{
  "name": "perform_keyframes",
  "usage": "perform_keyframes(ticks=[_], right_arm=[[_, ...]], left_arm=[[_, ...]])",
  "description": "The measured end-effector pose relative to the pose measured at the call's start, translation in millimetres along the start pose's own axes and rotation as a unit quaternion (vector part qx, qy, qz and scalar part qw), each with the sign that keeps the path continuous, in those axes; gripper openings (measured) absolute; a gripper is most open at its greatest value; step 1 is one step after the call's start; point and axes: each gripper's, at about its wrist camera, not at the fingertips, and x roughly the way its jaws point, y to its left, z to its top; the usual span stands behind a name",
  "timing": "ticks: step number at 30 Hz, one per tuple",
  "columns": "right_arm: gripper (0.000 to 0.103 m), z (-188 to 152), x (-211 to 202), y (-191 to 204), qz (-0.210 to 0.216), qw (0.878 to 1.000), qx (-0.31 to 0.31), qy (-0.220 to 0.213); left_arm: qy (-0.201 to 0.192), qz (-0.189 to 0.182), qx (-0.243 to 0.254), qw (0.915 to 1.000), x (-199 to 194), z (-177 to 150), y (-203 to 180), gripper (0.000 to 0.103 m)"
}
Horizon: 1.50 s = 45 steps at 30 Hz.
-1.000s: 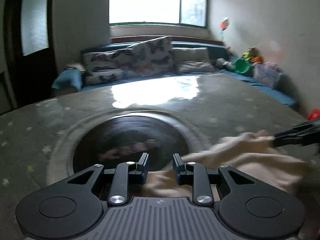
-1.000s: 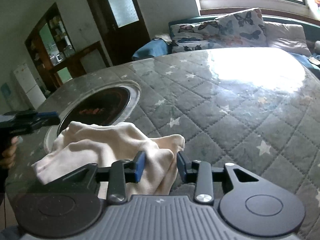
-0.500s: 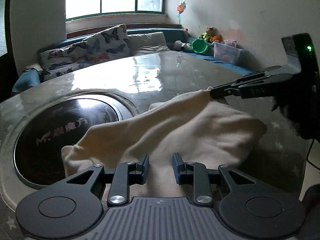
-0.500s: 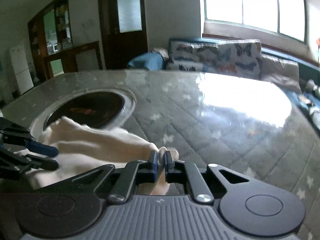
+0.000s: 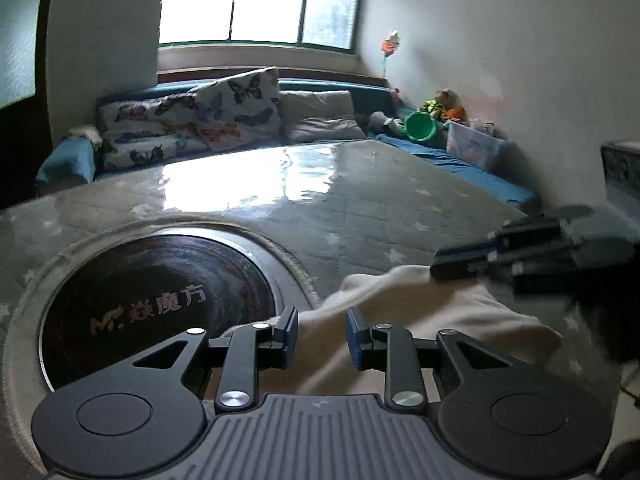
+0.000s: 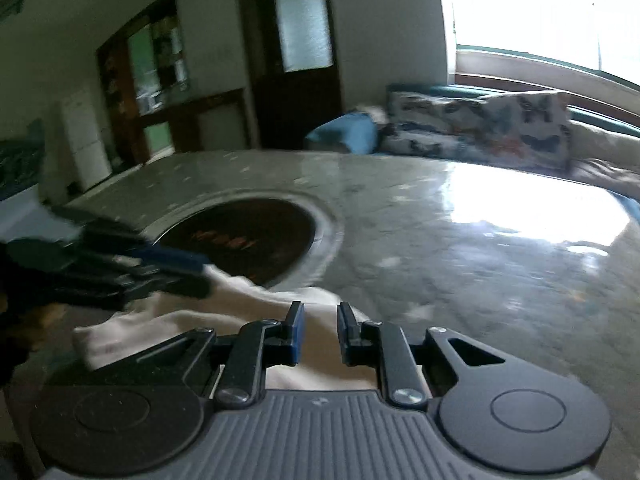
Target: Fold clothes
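Your left gripper [image 5: 322, 334] stands part open over the cream garment [image 5: 416, 332], its pads clear of the cloth; your right gripper [image 6: 320, 334] is opening, cloth beneath the gap. The garment lies bunched on the grey star-quilted table cover [image 5: 380, 216], beside the round black hotplate [image 5: 160, 300]. Beyond, butterfly cushions [image 5: 236, 108] line a blue sofa under the bright window [image 5: 256, 0].

Half a second ago your right gripper [image 6: 320, 334] was pinched tight on the edge of the cream garment [image 5: 420, 320]; now its jaws are opening, with cloth lying between the pads but unpressed. The lifted fold has dropped back onto the quilted table [image 5: 380, 216], bunched lower
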Motion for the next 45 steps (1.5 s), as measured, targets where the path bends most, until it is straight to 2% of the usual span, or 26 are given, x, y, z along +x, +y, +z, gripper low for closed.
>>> perform_keyframes(ticks=[4,8,15,20,24,29,35,39,42,45], right_arm=[[0.016,3.9,25.4,9.9,0.01,1.0,-0.012,0.017],[0.015,-1.6,42.4,3.9,0.002,0.999,0.002,0.037],[0.015,1.0,40.5,3.8,-0.002,0.999,0.0,0.041],[0.015,2.8,39.2,3.7,-0.005,0.999,-0.001,0.044],[0.016,5.5,23.2,3.7,-0.009,1.0,-0.007,0.026],[0.016,-4.8,-8.5,7.4,0.001,1.0,-0.011,0.011],[0.016,-29.0,-26.5,3.2,-0.005,1.0,-0.001,0.017],[0.016,-39.7,-28.2,-9.5,-0.013,0.999,0.017,0.024],[0.018,-35.8,-37.9,-5.5,-0.018,1.0,0.006,0.01],[0.018,-34.4,-49.0,3.2,-0.007,1.0,-0.011,0.0]], left_arm=[[0.02,0.005,-0.02,0.9996,15.6,-4.9,11.4,0.028],[0.02,0.006,-0.024,0.9995,19.7,-7.7,13.4,0.028],[0.006,-0.003,-0.021,0.9998,11.7,-4.2,10.6,0.029],[0.02,0.0,-0.03,0.9993,22.6,-5.8,14.6,0.029],[0.012,0.002,-0.034,0.9993,12.6,-4.2,14.7,0.03],[-0.005,-0.009,-0.008,0.9999,-10.6,-7.6,-6.6,0.034],[-0.009,-0.062,0.047,0.9969,-29.4,-26.5,-48.2,0.034],[0.006,-0.069,0.077,0.9946,-26.2,-39.7,-64.4,0.034],[0.015,-0.072,0.078,0.9943,-25.5,-46.3,-66.8,0.034],[0.012,-0.073,0.081,0.994,-29.6,-50.2,-68.1,0.039]])
